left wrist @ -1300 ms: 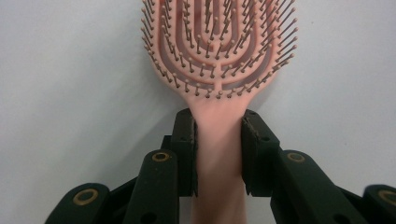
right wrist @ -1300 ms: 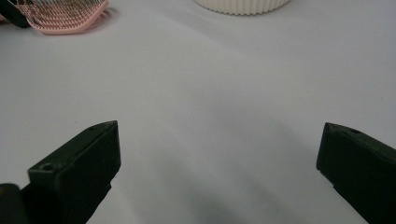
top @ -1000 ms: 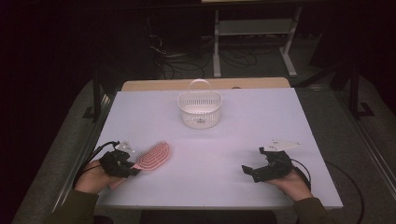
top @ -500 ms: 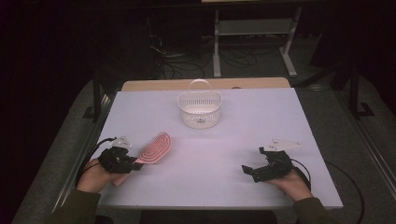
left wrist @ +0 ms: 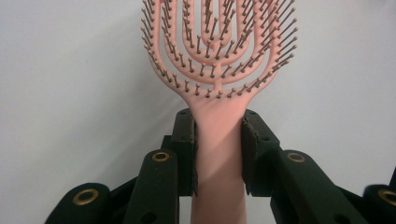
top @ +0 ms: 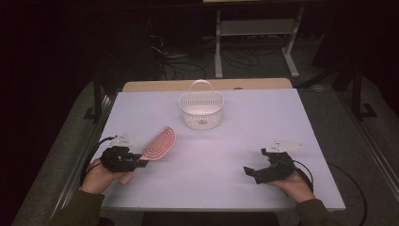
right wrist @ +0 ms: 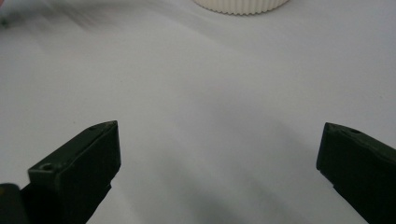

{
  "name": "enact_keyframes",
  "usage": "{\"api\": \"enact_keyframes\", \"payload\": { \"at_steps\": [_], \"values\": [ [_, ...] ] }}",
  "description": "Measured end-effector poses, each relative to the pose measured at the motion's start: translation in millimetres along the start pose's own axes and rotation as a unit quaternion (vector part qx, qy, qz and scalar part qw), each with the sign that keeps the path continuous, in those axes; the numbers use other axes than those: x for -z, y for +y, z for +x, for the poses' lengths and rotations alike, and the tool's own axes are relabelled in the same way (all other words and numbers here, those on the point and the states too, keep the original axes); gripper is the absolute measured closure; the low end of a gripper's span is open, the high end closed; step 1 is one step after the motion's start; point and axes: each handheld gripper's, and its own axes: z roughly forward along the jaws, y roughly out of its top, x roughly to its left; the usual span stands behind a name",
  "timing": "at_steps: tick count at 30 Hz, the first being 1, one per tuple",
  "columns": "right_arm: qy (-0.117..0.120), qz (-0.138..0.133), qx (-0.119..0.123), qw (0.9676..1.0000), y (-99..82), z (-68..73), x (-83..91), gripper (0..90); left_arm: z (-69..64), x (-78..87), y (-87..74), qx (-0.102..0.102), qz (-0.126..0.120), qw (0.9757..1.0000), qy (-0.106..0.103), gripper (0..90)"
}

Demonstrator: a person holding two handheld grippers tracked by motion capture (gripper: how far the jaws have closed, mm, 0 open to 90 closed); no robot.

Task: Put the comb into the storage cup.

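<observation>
Hairbrush point(left wrist: 219, 70) — pink, vented paddle type with rows of ball-tipped bristles — is sitting in the left tool point(left wrist: 218, 154), which is pinching the handle just below the neck, one pad on each flat side. In the high view the brush point(top: 159, 143) is lying low over the near-left part of the white surface point(top: 235, 141), head pointing away toward the basket point(top: 201, 111), handle end tucked into the left tool point(top: 136, 161); whether the head is resting on the surface or riding just above it I cannot tell.

Handling judgement: moulded plastic, so probably light and stiff. The open ribs of the head are likely flexing a little under load, the handle much less. The smooth finish looks slippery, and the handle is tapering, so a grip near the neck is risking a slide along the taper. Weight is sitting forward in the head, so the pinch point close to the neck is keeping the lever short — a sensible place. Bristles are a poor hold: springy, uneven, easy to bend.

Right tool point(top: 256, 171) is resting at the near-right of the surface, well apart from the brush, jaws spread wide with nothing between them; its own view is showing bare surface and the basket's ribbed foot point(right wrist: 240, 5) ahead.
</observation>
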Motion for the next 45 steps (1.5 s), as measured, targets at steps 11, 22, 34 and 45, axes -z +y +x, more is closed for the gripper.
{"api": "enact_keyframes", "payload": {
  "at_steps": [11, 22, 34, 45],
  "values": [
    [0.002, -0.001, -0.002, 1.0000, -0.6, -0.5, 0.1, 0.0, -6.8, -4.2, 7.3, -0.010, -0.034, 0.9994, -0.003, 69.9],
    [0.004, -0.001, -0.001, 1.0000, -0.2, -0.9, -0.2, 0.0, -13.4, -9.4, 17.5, -0.020, -0.075, 0.9970, -0.007, 69.9],
    [0.000, -0.004, -0.002, 1.0000, -0.9, -0.8, 2.1, 0.0, -21.0, -13.8, 31.0, -0.030, -0.119, 0.9924, -0.015, 70.0],
    [0.003, -0.008, -0.004, 1.0000, -0.7, -1.0, 1.8, 0.0, -26.7, -26.7, 40.1, -0.034, -0.133, 0.9901, -0.028, 70.0]
  ]
}}
